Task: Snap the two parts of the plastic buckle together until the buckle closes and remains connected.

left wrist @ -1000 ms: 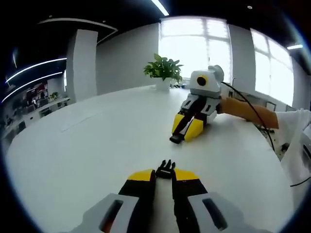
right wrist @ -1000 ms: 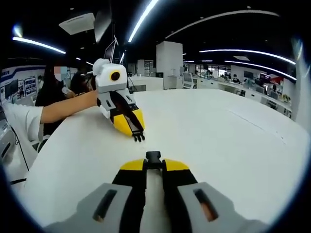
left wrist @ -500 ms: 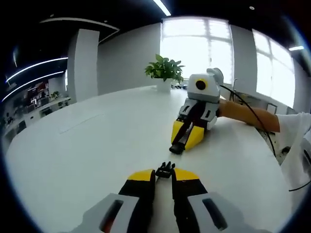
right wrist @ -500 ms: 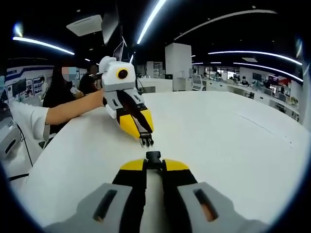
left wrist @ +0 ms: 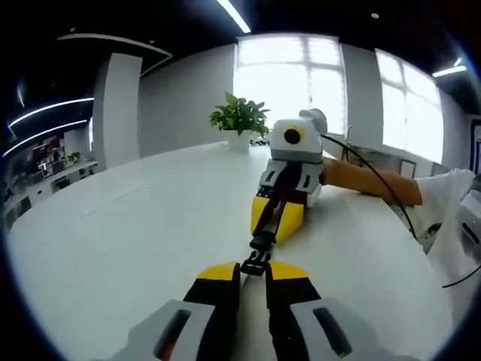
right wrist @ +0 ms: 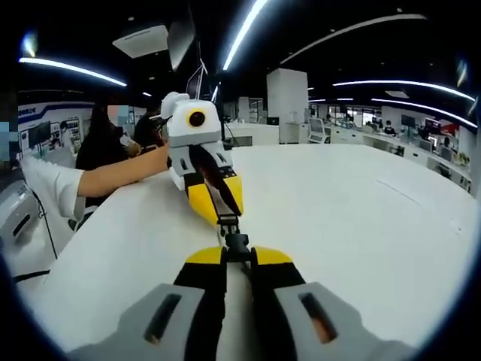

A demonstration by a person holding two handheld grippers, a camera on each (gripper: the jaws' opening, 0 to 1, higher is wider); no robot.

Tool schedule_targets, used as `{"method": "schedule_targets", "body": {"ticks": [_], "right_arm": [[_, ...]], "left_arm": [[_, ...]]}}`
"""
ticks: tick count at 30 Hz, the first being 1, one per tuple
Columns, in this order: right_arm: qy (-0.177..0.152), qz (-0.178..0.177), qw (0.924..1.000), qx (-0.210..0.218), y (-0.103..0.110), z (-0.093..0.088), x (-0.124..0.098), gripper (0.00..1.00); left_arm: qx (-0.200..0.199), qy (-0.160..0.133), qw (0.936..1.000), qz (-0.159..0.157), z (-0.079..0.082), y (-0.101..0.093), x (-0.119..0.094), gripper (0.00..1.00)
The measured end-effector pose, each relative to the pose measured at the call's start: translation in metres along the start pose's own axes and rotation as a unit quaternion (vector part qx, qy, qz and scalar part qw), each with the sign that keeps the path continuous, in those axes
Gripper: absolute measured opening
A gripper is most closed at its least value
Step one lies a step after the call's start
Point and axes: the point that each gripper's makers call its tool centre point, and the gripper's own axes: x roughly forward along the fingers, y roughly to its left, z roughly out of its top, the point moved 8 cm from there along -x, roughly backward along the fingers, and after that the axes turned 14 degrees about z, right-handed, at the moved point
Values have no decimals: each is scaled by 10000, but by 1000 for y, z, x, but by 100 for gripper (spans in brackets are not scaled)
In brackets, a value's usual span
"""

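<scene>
My left gripper (left wrist: 254,269) is shut on the black pronged buckle part (left wrist: 256,262), which sticks out past its yellow tips. My right gripper (left wrist: 263,239) comes in from ahead, shut on the black socket part (left wrist: 262,244). The two parts meet tip to tip just above the white table (left wrist: 128,226). In the right gripper view, my right gripper (right wrist: 238,256) holds the socket part (right wrist: 237,243), and the left gripper (right wrist: 228,219) presses the pronged part (right wrist: 228,223) against it. Whether the prongs have latched cannot be told.
A potted plant (left wrist: 240,120) stands at the table's far edge. A person's forearm (left wrist: 368,180) and a black cable (left wrist: 387,192) trail behind the right gripper. The other forearm (right wrist: 113,177) reaches in from the left, with the table edge under it.
The two grippers have closed the gap between them. The buckle parts, a short way apart before, now touch end to end.
</scene>
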Motion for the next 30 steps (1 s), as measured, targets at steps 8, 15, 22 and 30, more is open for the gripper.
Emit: {"method": "schedule_targets", "body": {"ticks": [8,15,22,30], "right_arm": [[56,144,9999,-2,3,-1,4,12],[43,165,9999,0,5,0,6,12],[-28,171,9998,4,5,1,5,12],[40,160,9998,78,1,-1,4,12]], "left_arm": [[-80,-43,10000,-24,-2,2,0,12],[-161,-218,9996,-87,1,-2,-5,12],[-182,-282,9994,-89,2,-3,-6,12],[-80,-136,9998,-72,-2,-6,-4,12]]}}
